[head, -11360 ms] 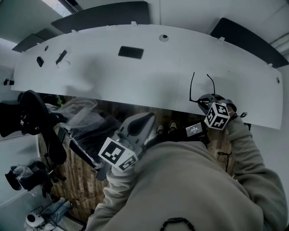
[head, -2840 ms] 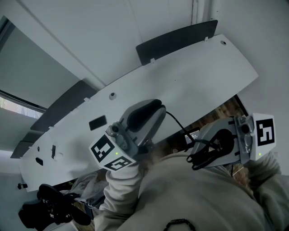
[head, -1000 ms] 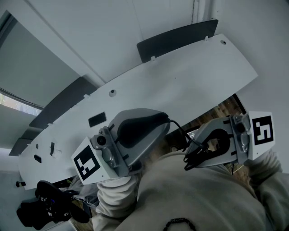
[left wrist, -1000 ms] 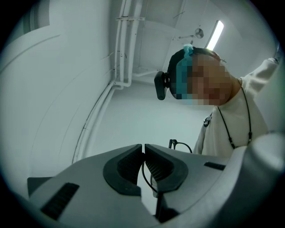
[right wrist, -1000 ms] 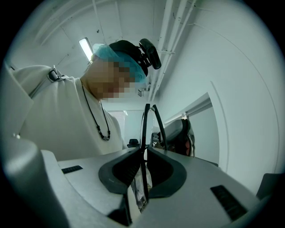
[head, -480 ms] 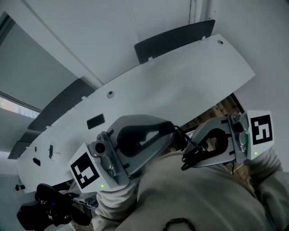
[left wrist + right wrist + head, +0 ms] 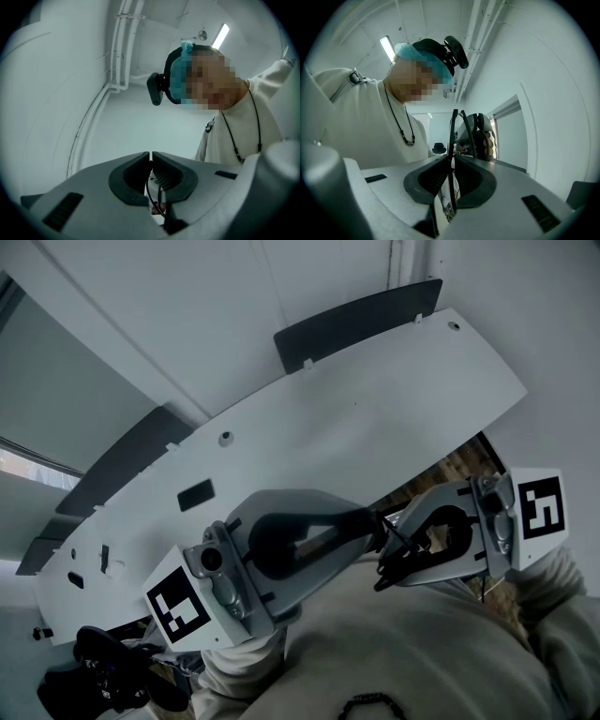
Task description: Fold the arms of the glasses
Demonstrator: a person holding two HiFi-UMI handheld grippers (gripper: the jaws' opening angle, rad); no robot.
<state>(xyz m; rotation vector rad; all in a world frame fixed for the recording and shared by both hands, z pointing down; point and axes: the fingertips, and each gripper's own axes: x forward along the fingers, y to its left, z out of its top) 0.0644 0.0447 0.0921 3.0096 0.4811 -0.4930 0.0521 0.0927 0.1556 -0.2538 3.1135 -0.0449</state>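
Note:
The black glasses (image 7: 387, 557) are held in front of my chest, above the table's near edge. My right gripper (image 7: 397, 561) is shut on their frame; in the right gripper view a thin black arm (image 7: 453, 133) rises from between its jaws (image 7: 451, 158). My left gripper (image 7: 375, 519) points right, tip to tip with the right one, and hides the glasses' other arm. Its jaws (image 7: 150, 154) are closed, with a thin black wire of the glasses (image 7: 148, 191) running down from the tips. The left gripper (image 7: 478, 125) also shows just beyond the glasses.
A long white table (image 7: 356, 418) runs diagonally below the grippers, with a small black object (image 7: 195, 493) on it. Dark chair backs (image 7: 356, 320) stand along its far side. Black gear (image 7: 103, 681) lies at the lower left. My beige sleeves fill the foreground.
The left gripper has moved right and a little up, closing on the right gripper. The glasses arm that stuck out between them is now covered by its tip. The right gripper stayed put.

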